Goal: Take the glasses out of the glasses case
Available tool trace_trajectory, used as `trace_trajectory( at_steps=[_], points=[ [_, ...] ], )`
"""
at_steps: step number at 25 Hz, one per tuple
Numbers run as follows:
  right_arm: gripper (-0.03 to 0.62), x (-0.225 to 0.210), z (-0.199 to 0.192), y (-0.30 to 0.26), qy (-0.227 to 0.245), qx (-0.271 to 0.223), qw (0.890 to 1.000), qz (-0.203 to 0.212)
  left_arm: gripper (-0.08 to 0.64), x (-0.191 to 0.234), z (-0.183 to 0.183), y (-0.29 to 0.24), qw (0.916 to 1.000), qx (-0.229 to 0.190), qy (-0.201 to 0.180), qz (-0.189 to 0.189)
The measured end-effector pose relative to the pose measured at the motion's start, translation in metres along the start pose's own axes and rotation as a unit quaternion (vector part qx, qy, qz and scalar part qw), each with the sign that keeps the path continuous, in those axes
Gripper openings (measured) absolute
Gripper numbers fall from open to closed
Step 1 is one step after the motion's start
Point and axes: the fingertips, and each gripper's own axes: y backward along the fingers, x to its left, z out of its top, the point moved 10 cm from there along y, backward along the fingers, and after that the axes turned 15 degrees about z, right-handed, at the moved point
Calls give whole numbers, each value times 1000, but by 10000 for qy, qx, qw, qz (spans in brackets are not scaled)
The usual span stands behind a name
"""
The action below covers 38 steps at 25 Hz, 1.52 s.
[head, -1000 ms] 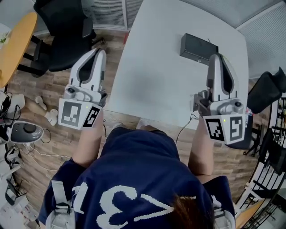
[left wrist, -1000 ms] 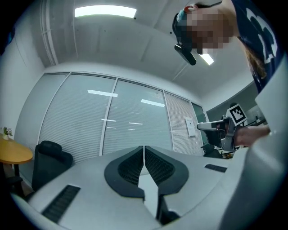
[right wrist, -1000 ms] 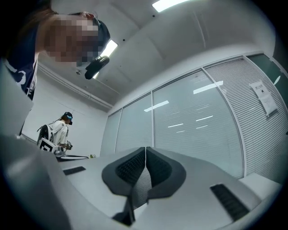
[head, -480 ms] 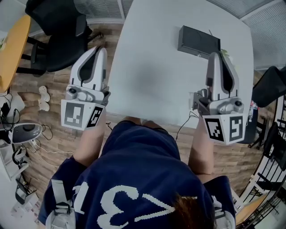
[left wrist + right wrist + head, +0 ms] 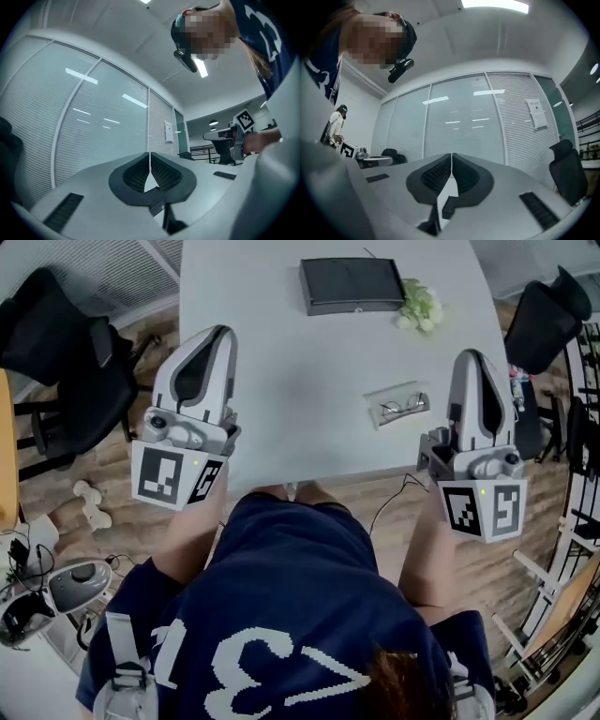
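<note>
A pair of thin-framed glasses (image 5: 405, 407) lies in a clear flat case (image 5: 384, 397) on the white table (image 5: 281, 409), right of centre. A black rectangular box (image 5: 349, 284) sits at the table's far edge. My left gripper (image 5: 220, 331) hovers over the table's left part, far from the glasses, with its jaws shut and empty (image 5: 150, 154). The right gripper (image 5: 472, 354) hangs at the table's right edge, just right of the clear case, not touching it. Its jaws also meet with nothing between them (image 5: 452, 154).
A small bunch of white-green flowers (image 5: 419, 306) lies right of the black box. Black office chairs stand left (image 5: 56, 352) and right (image 5: 548, 310) of the table. A cable (image 5: 386, 507) hangs below the near edge. Clutter lies on the wooden floor at left (image 5: 56, 582).
The view has swung so the black box sits near top centre, and the glasses and flowers have come into sight. Both grippers have moved forward over the table, still shut.
</note>
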Motion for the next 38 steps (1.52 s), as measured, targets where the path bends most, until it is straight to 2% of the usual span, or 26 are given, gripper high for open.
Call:
trace_trajectory(
  at_steps=[3, 6, 8, 10, 12, 17, 21, 23, 26, 28, 30, 32, 33, 34, 36, 37, 38],
  points=[
    [28, -14, -12, 23, -64, 436, 9989, -155, 23, -22, -12, -18, 9990, 94, 115, -426],
    [29, -27, -41, 36, -154, 1315, 9911, 133, 23, -38, -26, -28, 9968, 246, 188, -732],
    [29, -36, -67, 42, -108, 2063, 9779, 335, 23, -44, -36, -32, 9954, 362, 223, -860],
    [29, -44, -98, 47, -58, 2808, 9585, 497, 23, -47, -44, -35, 9942, 471, 239, -939],
    [29, -51, -130, 52, -27, 3539, 9327, 688, 23, -49, -50, -35, 9932, 575, 242, -982],
    [29, -59, -209, 55, 203, 4996, 8551, 1370, 23, -48, -67, -35, 9917, 814, 235, -963],
    [43, -66, -251, 52, 467, 5723, 7949, 1959, 23, -43, -76, -33, 9910, 968, 222, -897],
    [97, -68, -266, 47, 672, 6075, 7561, 2339, 23, -41, -80, -32, 9905, 1043, 218, -868],
    [124, -69, -282, 41, 992, 6519, 6945, 2877, 23, -40, -85, -31, 9897, 1128, 223, -850],
    [129, -68, -287, 36, 1103, 6670, 6671, 3129, 23, -39, -86, -30, 9895, 1150, 223, -841],
    [130, -67, -290, 30, 1209, 6763, 6479, 3289, 23, -38, -86, -28, 9896, 1164, 211, -822],
    [130, -66, -294, 24, 1349, 6849, 6330, 3347, 23, -37, -86, -27, 9898, 1166, 195, -798],
    [132, -66, -295, 22, 1404, 6858, 6318, 3329, 23, -37, -85, -27, 9899, 1163, 190, -784],
    [133, -67, -295, 20, 1434, 6831, 6371, 3271, 23, -36, -85, -26, 9901, 1156, 187, -770],
    [126, -70, -292, 17, 1435, 6721, 6566, 3107, 23, -35, -85, -25, 9905, 1144, 187, -736],
    [109, -71, -291, 18, 1400, 6699, 6610, 3076, 23, -34, -85, -24, 9907, 1142, 191, -719],
    [109, -72, -292, 19, 1332, 6720, 6590, 3104, 23, -33, -86, -24, 9907, 1144, 197, -705]
  ],
)
